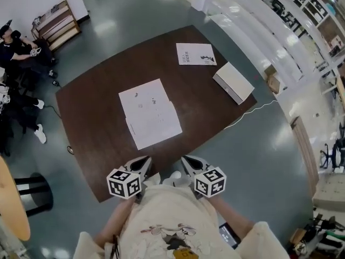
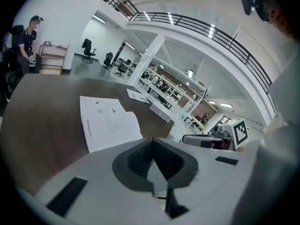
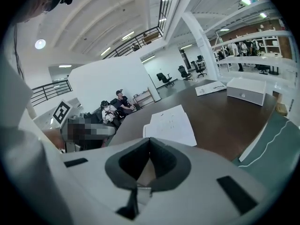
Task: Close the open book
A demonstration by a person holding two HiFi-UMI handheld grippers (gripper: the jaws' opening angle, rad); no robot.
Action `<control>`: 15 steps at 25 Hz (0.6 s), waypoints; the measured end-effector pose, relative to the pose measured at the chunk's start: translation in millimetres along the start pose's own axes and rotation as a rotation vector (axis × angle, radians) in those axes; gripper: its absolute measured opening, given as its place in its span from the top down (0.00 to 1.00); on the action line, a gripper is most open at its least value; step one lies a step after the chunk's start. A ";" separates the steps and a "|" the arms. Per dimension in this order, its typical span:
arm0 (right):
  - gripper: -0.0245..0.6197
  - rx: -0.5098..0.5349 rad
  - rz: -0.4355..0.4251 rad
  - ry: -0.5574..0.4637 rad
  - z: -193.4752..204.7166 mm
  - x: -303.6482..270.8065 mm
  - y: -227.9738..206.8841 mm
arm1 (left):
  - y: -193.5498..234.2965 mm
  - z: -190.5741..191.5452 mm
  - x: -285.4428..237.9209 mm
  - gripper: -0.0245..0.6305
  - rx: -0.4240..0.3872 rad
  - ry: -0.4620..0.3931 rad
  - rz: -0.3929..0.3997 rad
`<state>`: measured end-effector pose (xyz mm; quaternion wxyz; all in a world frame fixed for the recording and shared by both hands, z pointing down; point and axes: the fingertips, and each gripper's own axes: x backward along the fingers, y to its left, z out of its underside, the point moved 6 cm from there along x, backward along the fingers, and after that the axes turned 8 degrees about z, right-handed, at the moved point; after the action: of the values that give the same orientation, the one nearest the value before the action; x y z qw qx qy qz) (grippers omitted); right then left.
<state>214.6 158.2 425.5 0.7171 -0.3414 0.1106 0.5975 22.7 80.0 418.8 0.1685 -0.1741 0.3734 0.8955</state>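
**Beyond the shut jaws, the open book (image 1: 150, 114) lies flat**

It rests pages up near the middle of the dark table (image 1: 91, 112). The left gripper (image 1: 141, 163) and right gripper (image 1: 188, 162) hang side by side at the near edge, not touching it, each with jaws pressed together on nothing. Its near corner lies just beyond the left gripper.

On the table (image 1: 91, 124) the book (image 1: 149, 112) lies centrally (1 sheet (image 1: 195, 54) and box (image 1: 233, 82) beyond, rightward).
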 end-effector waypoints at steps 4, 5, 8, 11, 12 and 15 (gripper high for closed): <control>0.95 0.054 -0.035 0.023 -13.1 -23.0 16.2 | 25.0 -5.7 19.0 0.95 0.038 -0.054 -0.040; 0.95 0.067 -0.044 0.029 -15.9 -29.1 19.8 | 32.3 -7.3 23.6 0.95 0.050 -0.068 -0.052; 0.95 0.098 -0.071 0.046 -21.7 -48.6 29.5 | 55.4 -13.0 37.2 0.95 0.086 -0.109 -0.083; 0.95 0.129 -0.090 0.073 -21.9 -66.0 39.3 | 75.3 -11.5 48.6 0.95 0.106 -0.121 -0.107; 0.95 0.139 -0.096 0.083 -21.4 -71.7 43.1 | 82.2 -9.2 51.6 0.95 0.112 -0.119 -0.115; 0.95 0.166 -0.113 0.109 -20.8 -85.6 52.7 | 101.6 -1.2 55.8 0.95 0.133 -0.108 -0.132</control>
<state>148.2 81.2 439.7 0.7683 -0.3186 0.1789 0.5255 -70.2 21.2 455.6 0.2584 -0.1382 0.4099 0.8638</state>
